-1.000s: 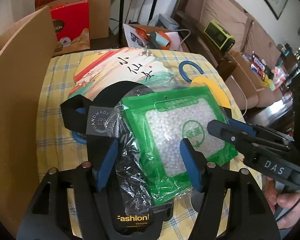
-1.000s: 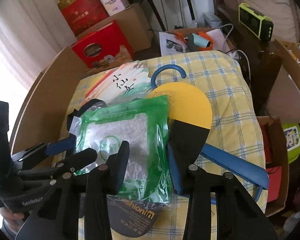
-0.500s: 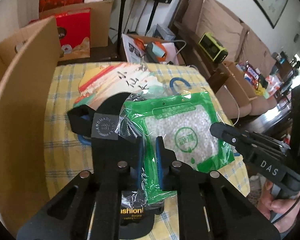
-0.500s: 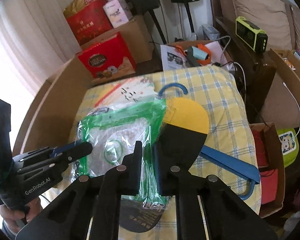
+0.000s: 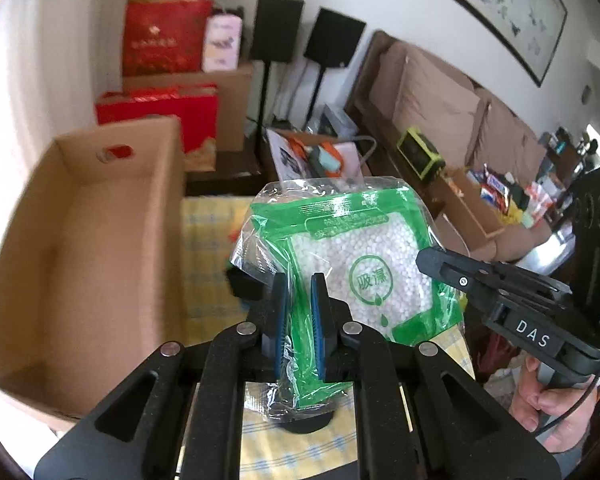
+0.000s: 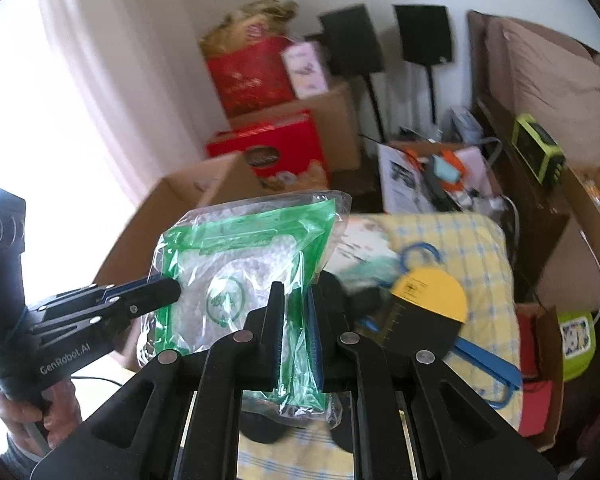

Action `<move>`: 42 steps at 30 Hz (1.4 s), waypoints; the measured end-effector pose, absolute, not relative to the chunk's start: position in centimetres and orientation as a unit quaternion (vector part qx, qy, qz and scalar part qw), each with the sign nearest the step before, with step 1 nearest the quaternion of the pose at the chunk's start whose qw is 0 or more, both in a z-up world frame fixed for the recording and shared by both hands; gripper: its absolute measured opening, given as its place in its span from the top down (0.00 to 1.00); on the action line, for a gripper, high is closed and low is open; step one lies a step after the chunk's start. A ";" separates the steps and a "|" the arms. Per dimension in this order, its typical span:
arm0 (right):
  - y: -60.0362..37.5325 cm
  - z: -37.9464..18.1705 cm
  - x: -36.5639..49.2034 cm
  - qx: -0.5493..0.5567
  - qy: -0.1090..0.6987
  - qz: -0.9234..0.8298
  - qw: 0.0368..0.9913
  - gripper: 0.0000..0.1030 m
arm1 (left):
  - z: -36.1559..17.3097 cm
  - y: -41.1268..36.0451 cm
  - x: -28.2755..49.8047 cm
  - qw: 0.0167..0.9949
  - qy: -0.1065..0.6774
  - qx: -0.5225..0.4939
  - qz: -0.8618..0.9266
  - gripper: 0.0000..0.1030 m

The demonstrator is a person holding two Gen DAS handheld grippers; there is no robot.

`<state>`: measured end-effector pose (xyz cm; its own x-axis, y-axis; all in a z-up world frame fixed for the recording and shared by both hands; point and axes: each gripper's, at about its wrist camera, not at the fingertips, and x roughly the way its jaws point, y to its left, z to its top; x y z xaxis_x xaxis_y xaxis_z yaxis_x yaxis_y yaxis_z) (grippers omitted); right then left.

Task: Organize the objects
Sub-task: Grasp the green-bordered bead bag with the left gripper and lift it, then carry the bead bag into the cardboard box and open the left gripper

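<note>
A green packet of white beads in clear wrap point(image 5: 352, 256) hangs in the air above the checked cloth, upright. My left gripper point(image 5: 299, 296) is shut on its lower left edge. My right gripper point(image 6: 294, 308) is shut on its lower right edge; the packet also shows in the right wrist view point(image 6: 240, 276). Each gripper shows side-on in the other's view. An open cardboard box point(image 5: 96, 240) stands to the left of the packet. A black item lies on the cloth under the packet, mostly hidden.
A yellow and black paddle-shaped tag point(image 6: 424, 308) and a blue hanger point(image 6: 488, 364) lie on the yellow checked cloth point(image 6: 480, 248). A printed paper fan point(image 6: 364, 248) lies behind them. Red gift boxes point(image 5: 168, 120), speakers on stands and a sofa point(image 5: 432, 100) stand beyond.
Both grippers closed on the green packet and lifted it off the black item and cloth. The views rose and tilted up, and the box interior came into sight.
</note>
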<state>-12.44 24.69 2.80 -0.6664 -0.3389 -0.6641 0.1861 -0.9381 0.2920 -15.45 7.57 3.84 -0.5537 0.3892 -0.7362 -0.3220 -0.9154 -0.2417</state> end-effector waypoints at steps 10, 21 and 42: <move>15.4 4.7 -13.0 0.374 -0.073 -0.901 0.208 0.90 | 5.8 -1.1 -14.7 0.139 -0.036 -0.415 0.898 0.90; 9.1 4.5 -16.5 0.392 -0.070 -0.882 0.251 0.90 | 6.5 -7.0 -16.4 0.096 -0.030 -0.419 0.903 0.90; 2.8 -1.6 -17.2 0.457 0.026 -0.854 0.248 0.86 | -1.3 -11.2 -18.4 0.032 0.019 -0.483 0.875 0.84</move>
<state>-17.24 2.77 -1.63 -0.4599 -0.3997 -0.7929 0.4468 -0.8759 0.1823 -18.40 -11.16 -1.27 -0.5305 0.0364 -0.8469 -0.0741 -0.9972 0.0035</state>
